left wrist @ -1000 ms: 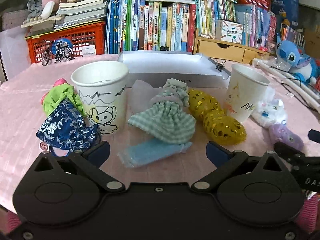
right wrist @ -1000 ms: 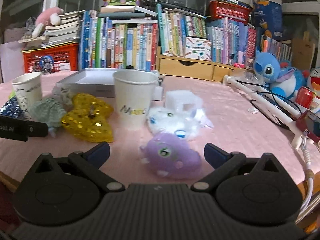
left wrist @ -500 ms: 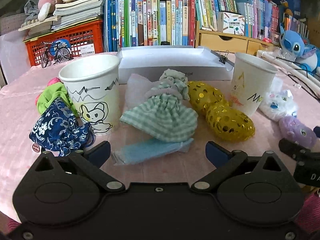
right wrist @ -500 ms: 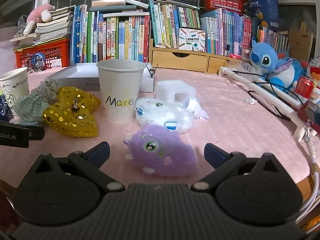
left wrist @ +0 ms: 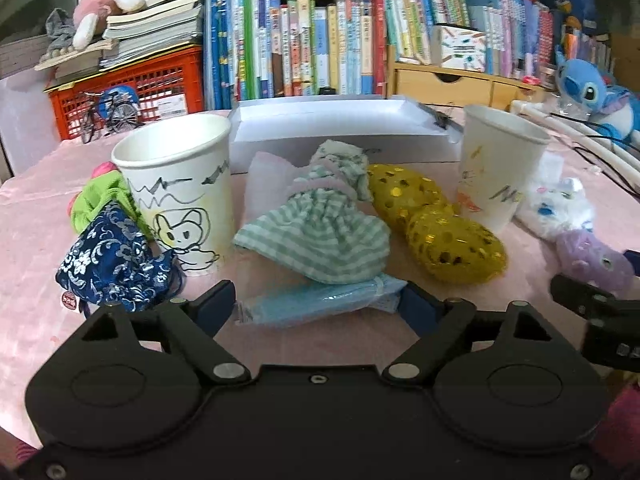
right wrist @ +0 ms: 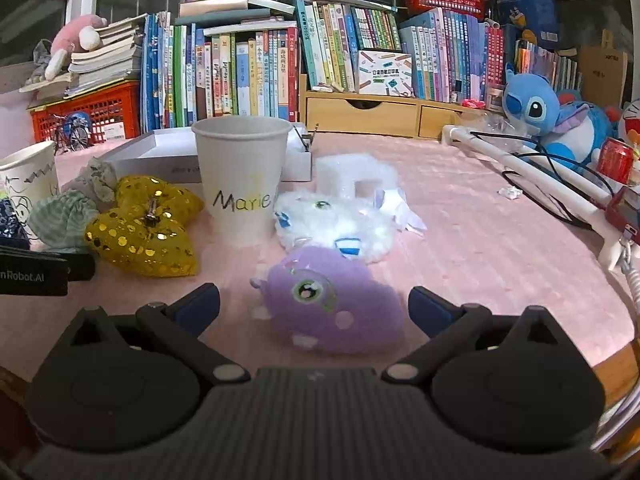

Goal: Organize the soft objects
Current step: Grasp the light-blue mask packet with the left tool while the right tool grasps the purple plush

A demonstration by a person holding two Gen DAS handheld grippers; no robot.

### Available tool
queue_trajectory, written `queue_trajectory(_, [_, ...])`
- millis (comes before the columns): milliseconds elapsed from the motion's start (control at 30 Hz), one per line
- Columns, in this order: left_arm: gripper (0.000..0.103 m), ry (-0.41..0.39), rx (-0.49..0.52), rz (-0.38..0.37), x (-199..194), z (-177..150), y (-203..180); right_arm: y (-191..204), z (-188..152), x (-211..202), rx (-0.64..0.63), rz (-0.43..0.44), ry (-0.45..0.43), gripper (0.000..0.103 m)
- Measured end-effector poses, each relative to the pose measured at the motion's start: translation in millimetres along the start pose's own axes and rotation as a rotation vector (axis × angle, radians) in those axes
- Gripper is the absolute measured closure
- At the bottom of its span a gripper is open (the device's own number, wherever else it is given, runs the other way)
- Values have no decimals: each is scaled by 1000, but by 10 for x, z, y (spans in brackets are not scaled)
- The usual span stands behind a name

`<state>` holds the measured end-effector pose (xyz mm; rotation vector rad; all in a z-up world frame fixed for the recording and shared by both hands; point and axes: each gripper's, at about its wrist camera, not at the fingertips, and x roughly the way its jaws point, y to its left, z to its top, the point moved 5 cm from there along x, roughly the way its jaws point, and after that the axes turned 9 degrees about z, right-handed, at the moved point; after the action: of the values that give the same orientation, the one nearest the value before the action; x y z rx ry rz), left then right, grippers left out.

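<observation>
Blue cloth [left wrist: 320, 300] between closing left tool [left wrist: 318, 306] | purple plush [right wrist: 332, 300] between spread right tool [right wrist: 314, 306]

The light blue cloth [left wrist: 320, 304] is partly covered by the striped doll dress [left wrist: 320, 232]. The pink and green cloth [left wrist: 102, 192] is half hidden behind the drawn-on paper cup [left wrist: 180, 192]. Book spines cannot be read.

Two paper cups [left wrist: 180, 192] [right wrist: 242, 184], one white tray [left wrist: 344, 136], seven soft items [left wrist: 320, 224].
</observation>
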<state>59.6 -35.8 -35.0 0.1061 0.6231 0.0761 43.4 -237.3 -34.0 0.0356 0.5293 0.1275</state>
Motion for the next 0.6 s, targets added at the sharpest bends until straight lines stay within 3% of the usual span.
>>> queue_trajectory(300, [16,-31,74,-42,-214,-51,-123,27,-11,33,-12,-8,9,3])
queue_trajectory(600, [17,-38,79,-80,-338,-12,-171,1,-10,13,-11,-32,8,17])
